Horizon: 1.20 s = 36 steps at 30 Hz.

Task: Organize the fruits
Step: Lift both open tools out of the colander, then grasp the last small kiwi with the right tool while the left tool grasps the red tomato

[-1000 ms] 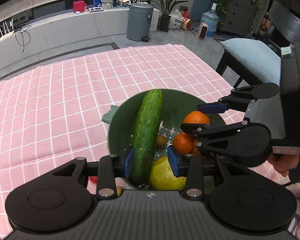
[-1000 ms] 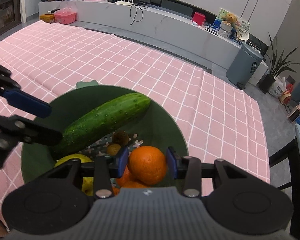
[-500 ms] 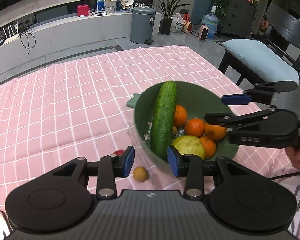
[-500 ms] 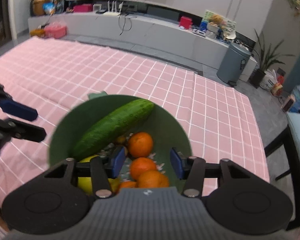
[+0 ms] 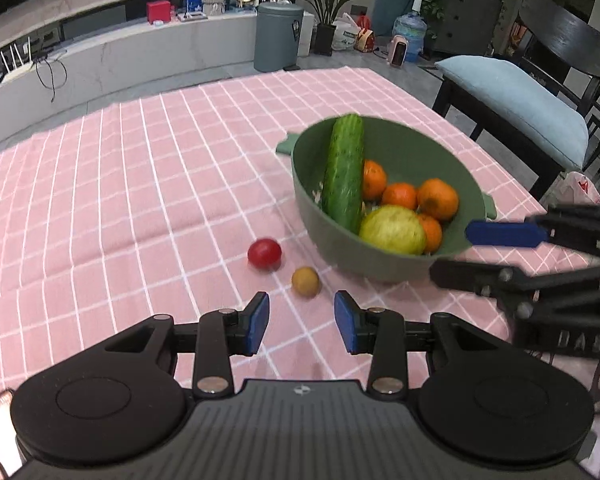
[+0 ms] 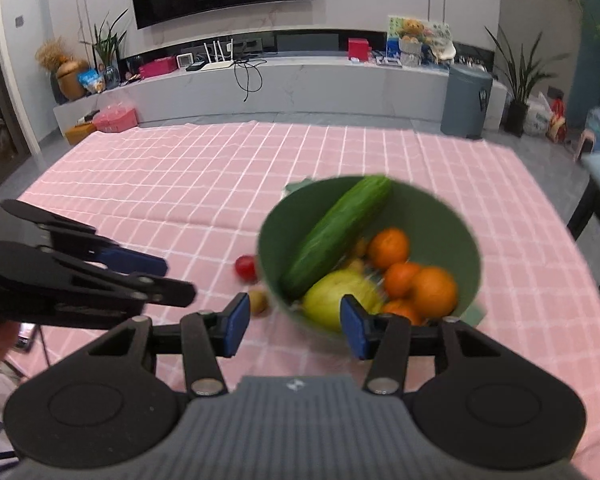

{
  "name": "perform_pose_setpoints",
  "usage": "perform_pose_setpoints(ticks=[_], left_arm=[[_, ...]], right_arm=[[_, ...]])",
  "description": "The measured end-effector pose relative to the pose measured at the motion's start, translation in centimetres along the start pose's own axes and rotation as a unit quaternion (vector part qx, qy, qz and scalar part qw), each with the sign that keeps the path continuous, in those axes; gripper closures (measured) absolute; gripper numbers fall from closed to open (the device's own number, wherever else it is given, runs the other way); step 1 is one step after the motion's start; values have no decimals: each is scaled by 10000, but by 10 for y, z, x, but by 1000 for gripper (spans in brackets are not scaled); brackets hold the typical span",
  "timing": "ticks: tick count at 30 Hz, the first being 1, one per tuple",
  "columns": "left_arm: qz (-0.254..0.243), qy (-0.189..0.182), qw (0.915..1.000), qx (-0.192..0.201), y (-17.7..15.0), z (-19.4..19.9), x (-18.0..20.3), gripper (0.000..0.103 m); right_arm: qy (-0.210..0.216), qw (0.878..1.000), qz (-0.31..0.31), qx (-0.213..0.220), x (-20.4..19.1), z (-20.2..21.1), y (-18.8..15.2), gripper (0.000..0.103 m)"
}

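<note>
A green bowl (image 5: 312, 200) on the pink checked cloth holds a cucumber (image 5: 344, 172) leaning on its rim, several oranges (image 5: 438, 198) and a yellow-green fruit (image 5: 392, 230). A red tomato (image 5: 264, 253) and a small brown fruit (image 5: 305, 281) lie on the cloth to the bowl's left. My left gripper (image 5: 302, 320) hovers just short of the brown fruit, its jaws closing slightly with nothing between them. My right gripper (image 6: 296, 324) is open and empty in front of the bowl (image 6: 452, 216); it also shows as the right gripper (image 5: 452, 252) beside the bowl.
The cloth's right edge drops off to a chair with a blue cushion (image 5: 512, 96). A grey bin (image 5: 278, 36) and a low white shelf (image 6: 300, 80) stand beyond the table. Bare cloth stretches left and behind the bowl.
The left gripper let go of the cucumber and drew back to the cloth near the loose fruits. The right gripper released an orange into the bowl, opened, and pulled back.
</note>
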State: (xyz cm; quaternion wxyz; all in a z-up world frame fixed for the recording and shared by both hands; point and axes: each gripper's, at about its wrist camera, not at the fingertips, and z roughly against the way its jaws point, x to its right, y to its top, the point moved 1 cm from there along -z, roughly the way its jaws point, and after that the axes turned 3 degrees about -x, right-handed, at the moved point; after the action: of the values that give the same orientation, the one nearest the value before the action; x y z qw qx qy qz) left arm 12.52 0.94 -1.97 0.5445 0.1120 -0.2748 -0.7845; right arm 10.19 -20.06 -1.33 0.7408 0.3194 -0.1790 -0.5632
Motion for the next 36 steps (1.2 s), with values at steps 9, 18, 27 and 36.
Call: perform_pose_setpoints(ticks=[9,18,27,36], left_arm=[[240,394,9989,-26,-18,-14,-21,61],[274,588,9978,164,-16,-26,-43,62],[327,829,9960,93,-15,-47,-54,63],[430,921,9948,-40,-16,-53,-61,63]], right_arm=[[-259,9968,-740,-173,-23,-41,-22,63],[-575,9911,-1197,87,-40,-83,-21,63],[-687,9861,-1514,28,-39,-120,-21,64],[-704,9829,-1698,55,-41,-134,-16,68]])
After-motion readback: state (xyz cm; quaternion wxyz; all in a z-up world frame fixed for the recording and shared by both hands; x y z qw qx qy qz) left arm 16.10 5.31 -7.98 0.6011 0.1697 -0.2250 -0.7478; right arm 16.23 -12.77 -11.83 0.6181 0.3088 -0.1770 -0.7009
